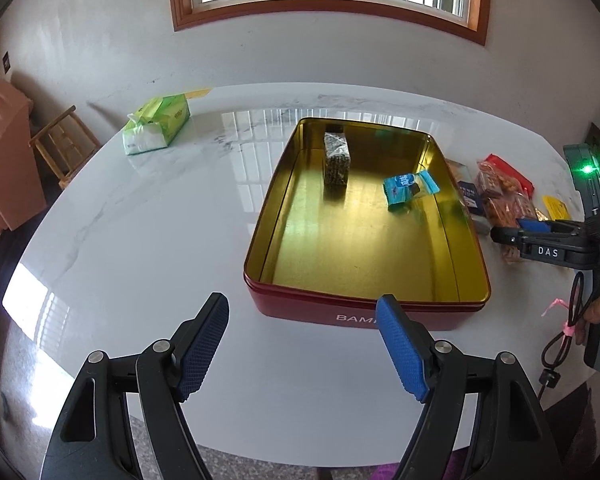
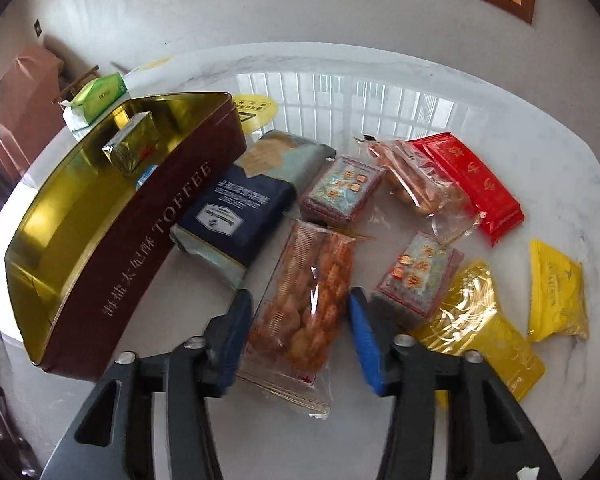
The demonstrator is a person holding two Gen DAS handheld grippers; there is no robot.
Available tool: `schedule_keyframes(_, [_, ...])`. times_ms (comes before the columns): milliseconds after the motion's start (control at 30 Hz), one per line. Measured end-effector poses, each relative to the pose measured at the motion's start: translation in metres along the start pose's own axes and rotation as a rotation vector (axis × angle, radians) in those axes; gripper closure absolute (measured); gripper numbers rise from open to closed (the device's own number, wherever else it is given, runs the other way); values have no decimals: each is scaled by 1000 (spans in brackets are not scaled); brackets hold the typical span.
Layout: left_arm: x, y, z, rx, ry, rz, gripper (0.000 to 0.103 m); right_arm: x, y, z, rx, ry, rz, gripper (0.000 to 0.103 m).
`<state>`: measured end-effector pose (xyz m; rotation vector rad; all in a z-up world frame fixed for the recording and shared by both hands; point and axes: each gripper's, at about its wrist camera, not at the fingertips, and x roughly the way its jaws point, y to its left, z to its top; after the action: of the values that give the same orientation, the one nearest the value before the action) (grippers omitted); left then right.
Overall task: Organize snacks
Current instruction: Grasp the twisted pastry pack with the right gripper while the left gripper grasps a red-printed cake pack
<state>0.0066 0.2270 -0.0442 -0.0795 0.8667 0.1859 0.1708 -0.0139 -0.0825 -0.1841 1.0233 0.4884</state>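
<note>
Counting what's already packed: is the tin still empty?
No: the tin already holds a foil-wrapped block and a blue-wrapped snack on its gold floor.

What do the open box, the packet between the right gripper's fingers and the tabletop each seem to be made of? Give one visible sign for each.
Box: probably metal tin, its gold inside mirror-shiny, its outside dark red with printing.
Packet: clear plastic film, since the fried snacks show through it.
Tabletop: glossy white, grey-veined, marble-like; it reflects the window. Real stone or imitation cannot be told.
</note>
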Motion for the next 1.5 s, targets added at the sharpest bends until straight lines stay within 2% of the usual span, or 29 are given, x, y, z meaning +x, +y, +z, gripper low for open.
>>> schedule_keyframes(33, [0,-2,0,0,4,0,26,-5,-3,-4,6,0,9,62])
schedule_keyframes(67, [-1,-4,0,2,10,-5,26,-12,-6,-11,14,-10,19,69])
schedule_keyframes(167, [-7,-12,0,10,4,-22,26,-41,-23,-35,63,-50,69,69])
schedule_keyframes(233, [-13,-22,2,37,-12,-36,26,-67,-37,-55,102,-82,68,69])
schedule_keyframes(367, [-20,-49,10,108,-30,-77,26,-122,-82,-88,201,-158,9,69])
schedule_keyframes(533, [-23,-95,33,181,-28,-216,26,-145,-144,-116,320,-197,-84,69])
schedule_keyframes(667, [-3,-133,61,172,58,-369,26,-143,-180,-127,327,-196,-181,69])
schedule_keyframes(800, [43,-179,97,113,238,-491,26,-135,-211,-138,359,-195,-209,69])
schedule_keyframes(967, [96,-220,120,55,373,-511,26,-130,-233,-144,388,-214,-201,69])
schedule_keyframes(1067, [122,-243,126,57,435,-483,26,-122,-240,-140,400,-223,-196,69])
schedule_keyframes(1167, [136,-256,124,68,457,-430,26,-117,-246,-138,420,-229,-190,69])
schedule_keyframes(1233, [141,-261,123,68,469,-422,26,-113,-251,-136,434,-228,-186,68])
schedule_keyframes(1433, [150,-276,116,113,459,-333,26,-106,-257,-138,450,-229,-173,68])
schedule_keyframes(1467, [150,-277,115,117,447,-325,28,-106,-255,-138,446,-232,-177,68])
schedule_keyframes(1500, [150,-278,115,116,438,-325,33,-105,-256,-138,447,-228,-179,68])
